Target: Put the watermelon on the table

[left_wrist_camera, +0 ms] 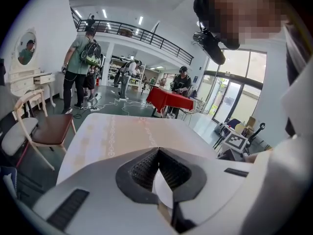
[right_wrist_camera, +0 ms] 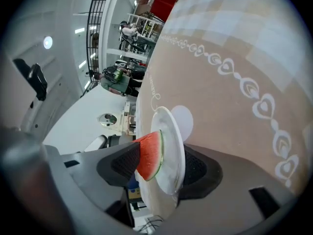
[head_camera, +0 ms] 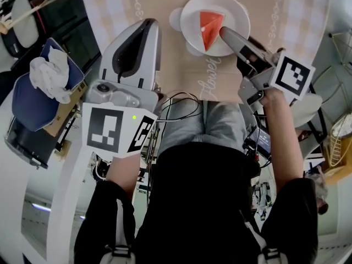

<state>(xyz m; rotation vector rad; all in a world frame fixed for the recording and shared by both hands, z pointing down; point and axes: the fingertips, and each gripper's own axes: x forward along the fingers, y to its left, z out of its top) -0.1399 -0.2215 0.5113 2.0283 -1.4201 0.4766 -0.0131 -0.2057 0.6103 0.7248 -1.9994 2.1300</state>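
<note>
- Left gripper [head_camera: 147, 23] hovered spare, jaws shut, empty.
- Right gripper [head_camera: 224, 34] had its jaws wide astride the watermelon [head_camera: 210, 29] and plate [head_camera: 234, 15], pressing neither, seemingly leaving both resting on the table [head_camera: 286, 10].

My left gripper [head_camera: 148, 25] hangs ahead of me, angled downward, its jaws closed tip to tip. My right gripper [head_camera: 226, 36] points forward from my outstretched right forearm [head_camera: 283, 139], jaws spread wide apart.
</note>
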